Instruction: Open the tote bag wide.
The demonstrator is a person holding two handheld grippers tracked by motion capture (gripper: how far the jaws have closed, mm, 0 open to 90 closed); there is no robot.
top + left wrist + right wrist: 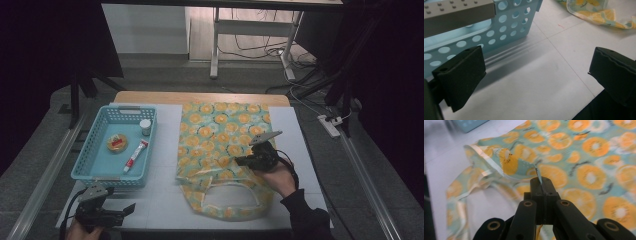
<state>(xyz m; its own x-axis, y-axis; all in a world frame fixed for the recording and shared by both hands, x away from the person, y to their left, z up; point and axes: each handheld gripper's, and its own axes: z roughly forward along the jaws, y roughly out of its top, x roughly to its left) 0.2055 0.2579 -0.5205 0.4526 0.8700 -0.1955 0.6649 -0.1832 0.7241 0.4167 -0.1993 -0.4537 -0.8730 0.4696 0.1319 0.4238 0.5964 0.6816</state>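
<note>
The right gripper has its jaws clenched on a lifted edge of the orange-slice-print bag spread mid-tabletop, while the left gripper rests released near the blue basket at the tabletop's left.

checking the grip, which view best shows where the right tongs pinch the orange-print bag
The right gripper view: the right tongs are shut on the rim of the teal, orange-slice-print plastic bag, close up. The high view shows the whole bag on the table, the pinch hidden by the gripper. The left gripper view catches one crumpled corner.
</note>
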